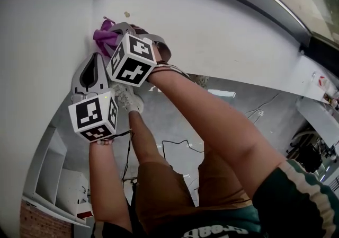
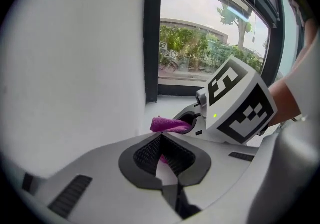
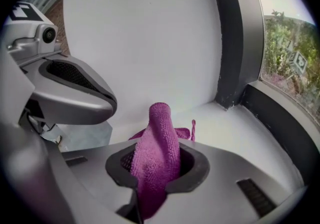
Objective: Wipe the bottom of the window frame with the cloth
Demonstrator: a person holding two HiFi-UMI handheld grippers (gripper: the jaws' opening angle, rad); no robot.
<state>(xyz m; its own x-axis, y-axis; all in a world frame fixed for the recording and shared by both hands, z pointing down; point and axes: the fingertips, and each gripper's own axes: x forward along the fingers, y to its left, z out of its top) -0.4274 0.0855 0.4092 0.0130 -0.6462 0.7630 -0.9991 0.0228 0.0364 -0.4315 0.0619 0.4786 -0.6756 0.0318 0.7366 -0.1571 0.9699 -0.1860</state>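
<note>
Right claw [image 3: 156, 160] is clenched on the purple cloth [image 3: 160, 123], which is bunched upright between its jaws at the white sill [image 3: 225, 128] corner, near the window frame [image 3: 237, 43]. Left claw [image 2: 161, 150] is closed on nothing, just beside. For a clean wipe, the cloth should be pressed flat and drawn steadily along the frame's bottom.

Cloth [image 3: 158, 150] — nubbly purple microfibre, sill [image 3: 240, 133] smooth matt white, frame [image 3: 235, 33] dark matt, left pads [image 2: 149, 152] — black, finely ribbed.
</note>
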